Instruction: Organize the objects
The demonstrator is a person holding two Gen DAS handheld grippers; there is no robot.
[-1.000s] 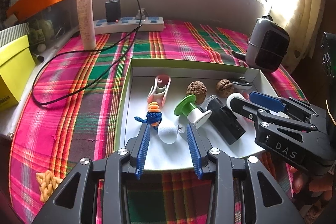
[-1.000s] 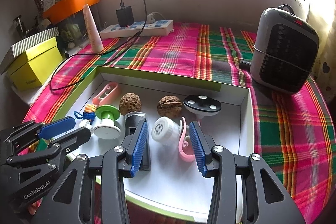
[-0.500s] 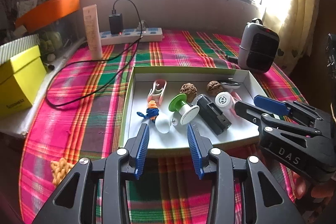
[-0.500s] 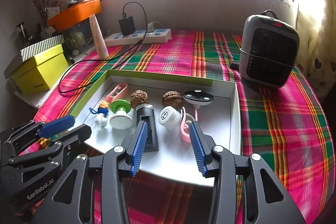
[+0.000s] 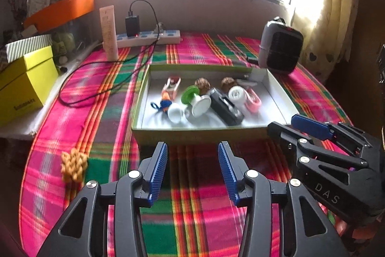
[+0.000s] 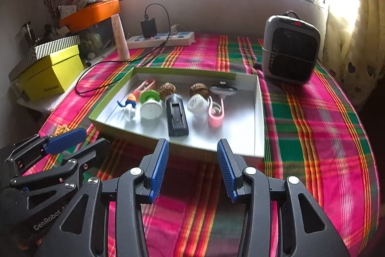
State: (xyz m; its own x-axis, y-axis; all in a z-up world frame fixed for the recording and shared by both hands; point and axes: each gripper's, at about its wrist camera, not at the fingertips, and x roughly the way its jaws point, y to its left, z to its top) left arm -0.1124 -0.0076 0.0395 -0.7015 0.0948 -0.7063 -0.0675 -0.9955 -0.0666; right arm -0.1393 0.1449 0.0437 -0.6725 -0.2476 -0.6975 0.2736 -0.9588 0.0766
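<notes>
Tray (image 6: 258, 117), green-edged, sits on plaid cloth (image 6: 312, 136) and holds one black charger (image 6: 176, 115), two walnuts (image 6: 167, 89), one green-capped spool (image 6: 150, 102), one pink clip (image 6: 216, 112). Left gripper (image 5: 192, 168) and right gripper (image 6: 192, 166): both spread wide, holding nothing, short of tray.

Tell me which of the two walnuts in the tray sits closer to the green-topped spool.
The left walnut, right behind the green-topped spool and nearly touching it. The other walnut sits farther right in the tray, beyond the black charger.
</notes>
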